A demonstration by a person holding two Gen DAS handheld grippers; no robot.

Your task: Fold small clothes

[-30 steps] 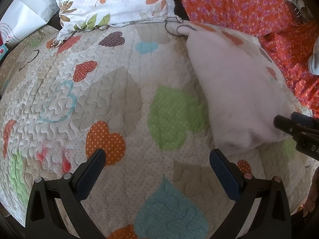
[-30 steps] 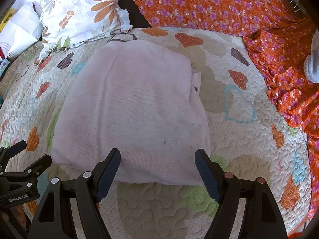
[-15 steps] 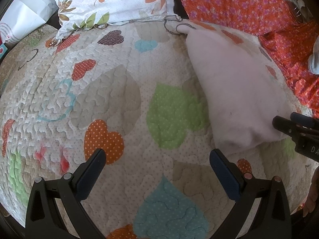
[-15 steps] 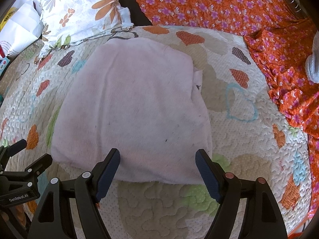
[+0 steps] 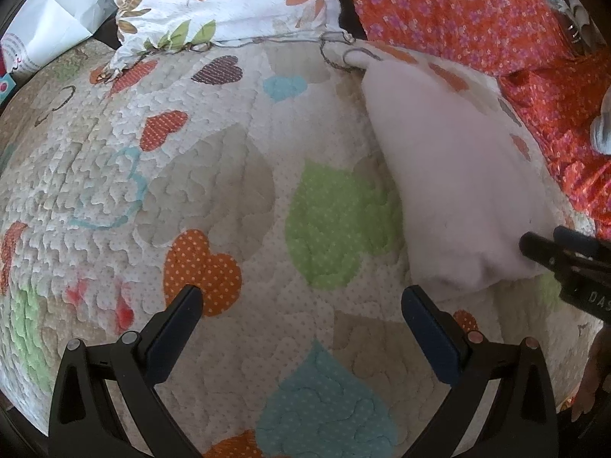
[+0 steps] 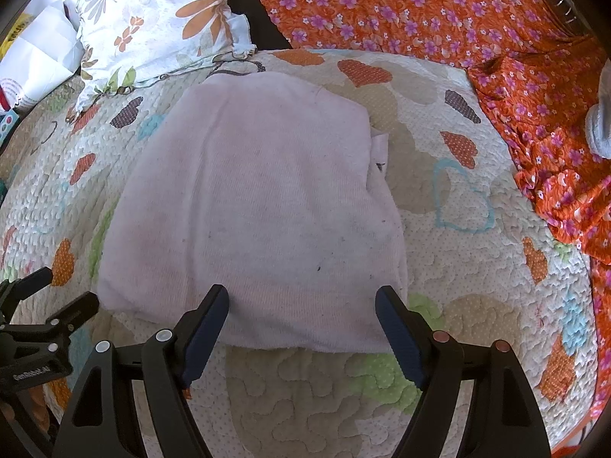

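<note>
A pale pink folded garment lies flat on the heart-patterned quilt. It also shows at the right of the left wrist view. My right gripper is open and empty, its fingertips over the garment's near edge. My left gripper is open and empty over bare quilt, to the left of the garment. The left gripper shows at the lower left of the right wrist view, and the right gripper at the right edge of the left wrist view.
A floral pillow lies at the back left, with white paper beside it. Orange flowered fabric covers the back and right side. A grey item sits at the far right edge.
Both views have shifted very slightly. The garment lies as before and both grippers stay open.
</note>
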